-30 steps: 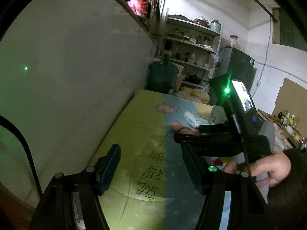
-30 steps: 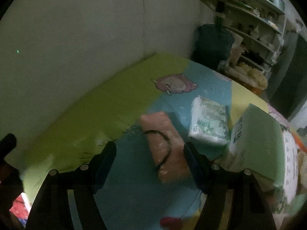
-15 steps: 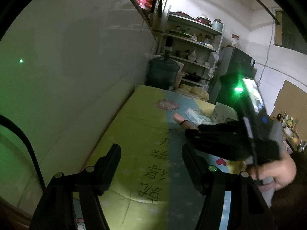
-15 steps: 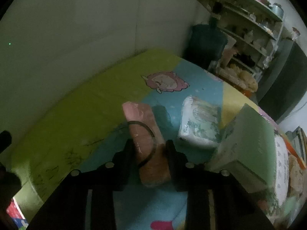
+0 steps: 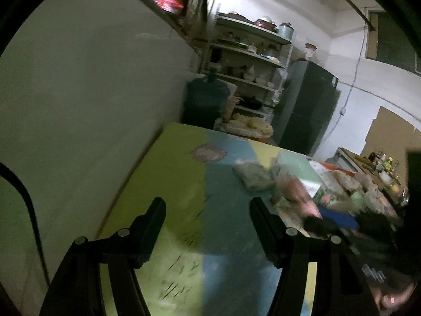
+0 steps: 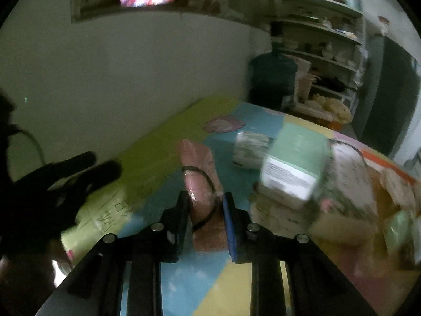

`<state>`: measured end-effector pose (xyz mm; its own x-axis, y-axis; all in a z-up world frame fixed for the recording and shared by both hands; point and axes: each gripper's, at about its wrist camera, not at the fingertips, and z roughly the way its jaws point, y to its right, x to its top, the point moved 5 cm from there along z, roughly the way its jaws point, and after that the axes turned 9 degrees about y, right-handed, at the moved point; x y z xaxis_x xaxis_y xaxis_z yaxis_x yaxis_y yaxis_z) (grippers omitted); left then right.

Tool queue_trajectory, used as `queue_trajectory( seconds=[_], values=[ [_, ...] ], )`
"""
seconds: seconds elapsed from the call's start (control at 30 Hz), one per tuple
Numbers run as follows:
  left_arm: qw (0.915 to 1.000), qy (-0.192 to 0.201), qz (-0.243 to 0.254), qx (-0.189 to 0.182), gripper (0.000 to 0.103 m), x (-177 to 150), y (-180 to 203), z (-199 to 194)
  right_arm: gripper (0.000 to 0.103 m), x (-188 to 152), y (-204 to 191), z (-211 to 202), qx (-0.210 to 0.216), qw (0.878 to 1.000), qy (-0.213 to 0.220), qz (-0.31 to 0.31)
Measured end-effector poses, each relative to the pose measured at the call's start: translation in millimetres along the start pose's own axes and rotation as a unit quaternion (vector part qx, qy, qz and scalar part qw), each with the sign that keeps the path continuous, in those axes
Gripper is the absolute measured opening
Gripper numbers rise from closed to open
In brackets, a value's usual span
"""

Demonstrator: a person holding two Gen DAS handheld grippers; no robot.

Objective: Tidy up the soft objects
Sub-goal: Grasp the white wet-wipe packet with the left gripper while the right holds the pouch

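Gripping a pink soft pack (image 6: 200, 181), the right gripper (image 6: 205, 205) has its jaws clenched on the pack's near end; they have just been closing, with the pack between them. Pack runs forward from the jaws, far end pointing toward the wall. A black elastic loop (image 6: 208, 184) circles the pack just ahead of the pads. Below: a mat (image 6: 163, 142) in green, blue and yellow panels.

Just right of the held pack: a white tissue pack (image 6: 250, 147) and a pale green box (image 6: 297, 158), close together. More soft packets crowd the right side, blurred.

Left gripper (image 5: 208, 218): jaws released, wide apart, nothing between them, over the mat's green-blue seam. From this view the pink pack (image 5: 300, 192) shows to the right of the left jaws, well apart from them, motion-blurred.

Background: a water jug (image 5: 205, 102) and shelves (image 5: 250, 60).
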<state>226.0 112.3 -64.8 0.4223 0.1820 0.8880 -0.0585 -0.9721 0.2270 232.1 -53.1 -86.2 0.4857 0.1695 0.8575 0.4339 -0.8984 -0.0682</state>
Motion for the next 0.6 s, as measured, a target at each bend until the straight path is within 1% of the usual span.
queue_trajectory(
  seconds=[0.17, 0.3, 0.4, 0.47, 0.6],
  values=[
    [0.9995, -0.024, 0.009, -0.020, 0.066, 15.8, 25.0, 42.3, 0.026, -4.6, 24.7, -41.4, -0.009, 0.999, 0.028, 0.034],
    [0.9980, -0.057, 0.007, -0.026, 0.066, 19.3, 41.0, 83.9, 0.026, -8.5, 46.3, -67.5, -0.033, 0.997, 0.048, 0.045],
    [0.9957, -0.085, -0.004, -0.036, 0.066, 19.0, 49.2, 115.3, 0.026, -9.9, 63.7, -78.2, -0.040, 0.996, 0.057, 0.056],
    [0.9939, -0.104, -0.010, -0.035, 0.066, 16.1, 49.9, 133.8, 0.026, -11.3, 74.5, -82.3, -0.042, 0.995, 0.061, 0.065],
    [0.9916, -0.124, -0.025, -0.030, 0.066, 9.1, 52.7, 159.0, 0.026, -13.8, 90.0, -86.9, -0.044, 0.994, 0.064, 0.076]
  ],
)
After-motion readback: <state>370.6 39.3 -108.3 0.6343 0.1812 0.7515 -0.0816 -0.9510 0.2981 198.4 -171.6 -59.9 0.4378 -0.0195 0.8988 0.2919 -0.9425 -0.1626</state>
